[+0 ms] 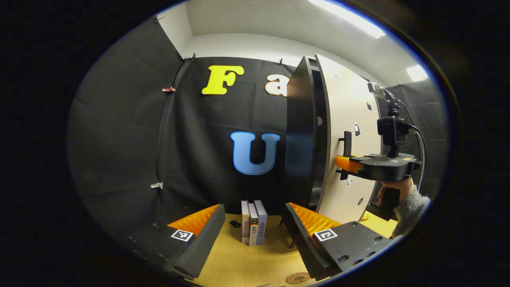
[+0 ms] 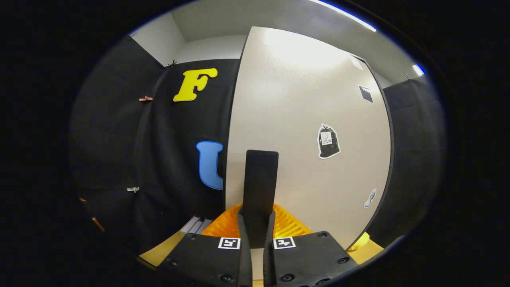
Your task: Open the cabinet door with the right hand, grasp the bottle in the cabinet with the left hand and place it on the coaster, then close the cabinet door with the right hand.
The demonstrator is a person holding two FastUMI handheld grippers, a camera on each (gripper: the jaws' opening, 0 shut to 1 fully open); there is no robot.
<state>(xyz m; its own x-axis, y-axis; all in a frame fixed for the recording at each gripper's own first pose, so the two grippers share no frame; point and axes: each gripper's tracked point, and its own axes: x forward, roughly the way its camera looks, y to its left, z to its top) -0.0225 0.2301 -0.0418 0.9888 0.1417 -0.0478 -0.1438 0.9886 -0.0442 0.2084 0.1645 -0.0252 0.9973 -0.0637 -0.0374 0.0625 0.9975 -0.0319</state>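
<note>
Gripping the door handle (image 2: pixel 259 187) with clenched jaws, the right gripper (image 2: pixel 257 233) holds while the left gripper (image 1: pixel 255 229), jaws released, faces the books (image 1: pixel 253 221).

A recording booth staged as a home corner: black cloth walls (image 1: pixel 119 131) clipped up, ceiling strip lights (image 1: pixel 346 18), a wooden table (image 1: pixel 247 263) carrying books (image 1: pixel 253 221) and a cabinet (image 1: pixel 306 135).

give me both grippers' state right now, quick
left gripper: open, holding nothing.
right gripper: shut on the black bar handle of the beige cabinet door.
</note>
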